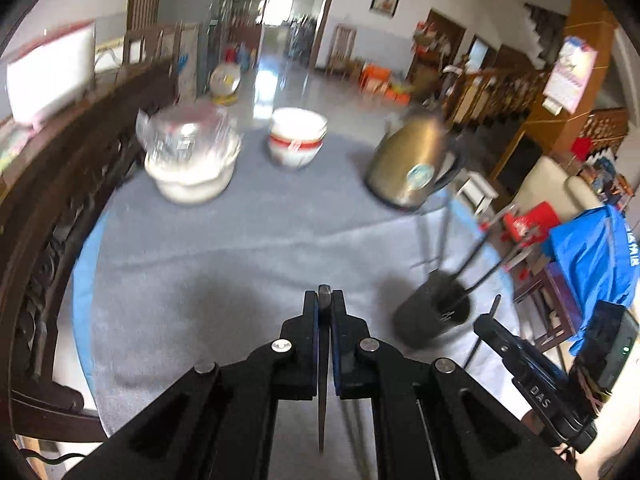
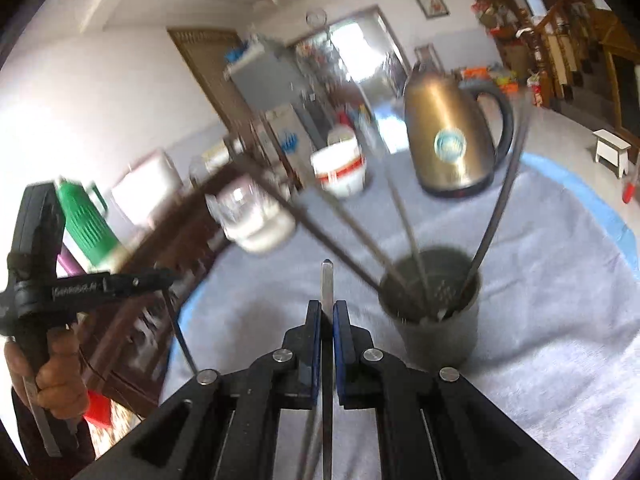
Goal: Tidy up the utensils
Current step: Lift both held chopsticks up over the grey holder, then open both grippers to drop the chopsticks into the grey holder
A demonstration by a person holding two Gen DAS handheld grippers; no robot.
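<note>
Tabletop (image 1: 240,248) under grey cloth carries the kettle (image 1: 412,164), bowls (image 1: 298,142) and dark cup (image 2: 434,312) with chopsticks (image 2: 496,208) leaning out. Your left gripper (image 1: 324,300) has its jaws clamped on one chopstick (image 1: 322,400); your right gripper (image 2: 327,308), beside the cup, pinches a pale chopstick (image 2: 327,280).

Right hand-held gripper (image 2: 328,312) clamps a chopstick (image 2: 327,280) beside the cup (image 2: 436,332).

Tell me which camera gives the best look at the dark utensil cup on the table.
The right wrist view: the utensil cup stands close, its open rim and the chopsticks leaning inside are visible. The left wrist view shows the same cup smaller, blurred, off to the right near the cloth's edge.
</note>
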